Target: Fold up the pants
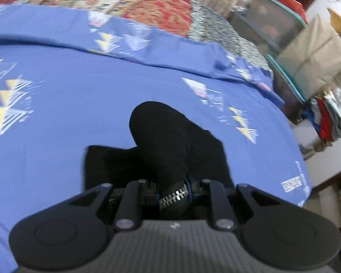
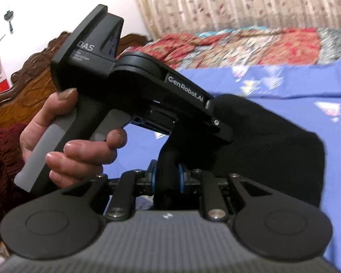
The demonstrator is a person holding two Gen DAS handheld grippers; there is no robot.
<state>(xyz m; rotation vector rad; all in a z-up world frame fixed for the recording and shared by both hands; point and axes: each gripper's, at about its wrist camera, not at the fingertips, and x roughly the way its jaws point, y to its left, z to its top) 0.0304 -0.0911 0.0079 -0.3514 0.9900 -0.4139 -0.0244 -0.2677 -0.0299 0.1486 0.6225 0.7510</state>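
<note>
Blue bedsheet (image 1: 56, 91) fills most of both frames. Black pants (image 1: 166, 141) bunched lower centre of left view, long axis running up-frame away from the fingers. Left gripper (image 1: 172, 195) clamped on cloth by the zipper (image 1: 174, 196), nearly closed. Right gripper (image 2: 167, 179) also pinched on pants (image 2: 261, 141), which drape right of centre. Left hand (image 2: 63, 136) at left-centre of the right view; both grippers equally near, a shared lift looks next.
</note>
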